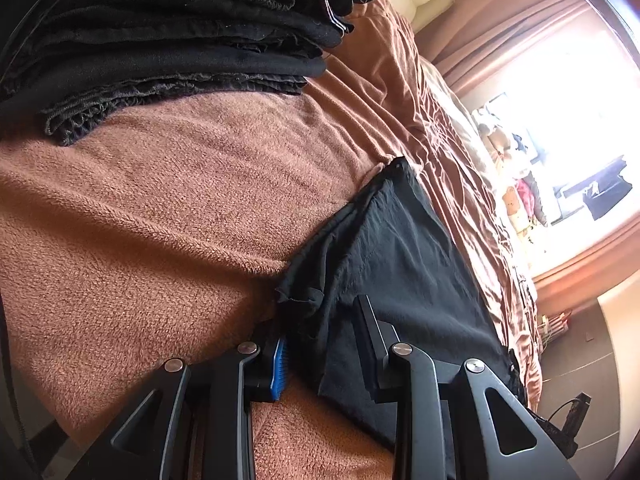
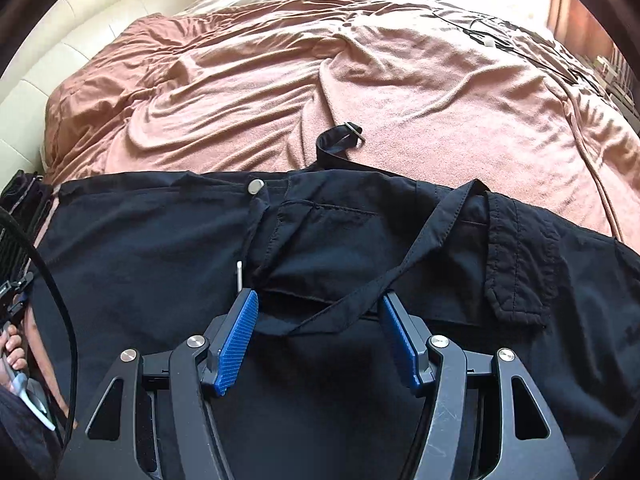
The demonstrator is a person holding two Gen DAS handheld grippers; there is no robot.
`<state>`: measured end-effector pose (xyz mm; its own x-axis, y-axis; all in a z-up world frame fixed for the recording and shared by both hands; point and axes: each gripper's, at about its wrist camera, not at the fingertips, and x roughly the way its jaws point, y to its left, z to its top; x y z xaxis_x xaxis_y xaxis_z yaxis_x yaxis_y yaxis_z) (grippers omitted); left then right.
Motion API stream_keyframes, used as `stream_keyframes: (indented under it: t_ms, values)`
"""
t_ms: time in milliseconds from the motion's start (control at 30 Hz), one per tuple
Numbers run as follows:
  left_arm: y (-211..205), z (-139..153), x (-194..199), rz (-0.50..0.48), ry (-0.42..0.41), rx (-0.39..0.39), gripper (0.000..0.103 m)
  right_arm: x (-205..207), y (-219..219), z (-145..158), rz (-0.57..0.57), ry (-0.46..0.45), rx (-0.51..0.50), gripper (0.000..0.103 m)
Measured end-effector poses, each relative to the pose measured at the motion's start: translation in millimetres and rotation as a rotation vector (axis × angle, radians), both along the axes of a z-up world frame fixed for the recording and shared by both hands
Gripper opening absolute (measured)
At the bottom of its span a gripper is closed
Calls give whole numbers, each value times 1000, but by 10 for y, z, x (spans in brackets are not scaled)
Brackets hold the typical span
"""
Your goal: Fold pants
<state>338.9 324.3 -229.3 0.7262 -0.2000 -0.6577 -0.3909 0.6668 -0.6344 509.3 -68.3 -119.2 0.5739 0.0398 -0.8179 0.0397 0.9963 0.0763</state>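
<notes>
The black pants (image 2: 168,248) lie spread on a brown blanket (image 2: 260,92) on the bed, waistband at 12 o'clock in the right wrist view, long axis running 9 to 3. The right hand-held gripper (image 2: 320,320) hangs over the waist with jaws apart, a loose strap (image 2: 420,248) crossing between them, ungrasped. At the far end, the left hand-held gripper (image 1: 320,344) has crumpled fabric between its narrowed jaws, apparently pinching it. A stack of folded dark clothes (image 1: 180,40) sits at 11 o'clock; curtains (image 1: 500,28) and a bright window beyond.
</notes>
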Motion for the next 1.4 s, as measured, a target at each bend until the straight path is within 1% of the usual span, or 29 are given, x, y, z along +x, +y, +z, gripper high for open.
stream_keyframes:
  t_ms: [200,233,267,300,367,467,733,933,967,1000,1133,1300,1367,1400]
  values:
    - [-78,13,4,-24,8,47,31,-324,87,14,43,4,59,61]
    - [-72,12,20,-24,11,54,27,-360,83,14,49,7,64,61]
    - [-60,11,36,-19,22,68,18,-403,111,-5,54,10,64,61]
    - [-51,12,46,-16,33,77,15,-447,137,-24,55,12,64,61]
    - [-31,35,41,-12,19,65,9,-500,165,-29,55,18,71,61]
    - [-34,94,39,-11,2,72,7,-592,254,-42,61,20,64,61]
    - [19,326,39,-26,-66,29,6,-773,549,-99,88,6,70,61]
    - [2,589,63,-50,-118,28,6,-907,832,-306,140,33,59,60]
    - [-3,626,69,-52,-126,27,6,-924,863,-335,143,41,56,54]
    - [-12,658,73,-54,-132,28,6,-946,889,-366,141,48,56,52]
    - [-47,764,90,-63,-151,27,6,-1050,970,-405,126,44,65,50]
    - [-73,875,102,-67,-171,22,6,-1181,983,-402,133,58,107,37]
    - [-75,909,111,-67,-174,27,6,-1206,947,-376,140,63,130,28]
    - [-79,927,112,-69,-178,28,6,-1211,915,-351,138,62,145,27]
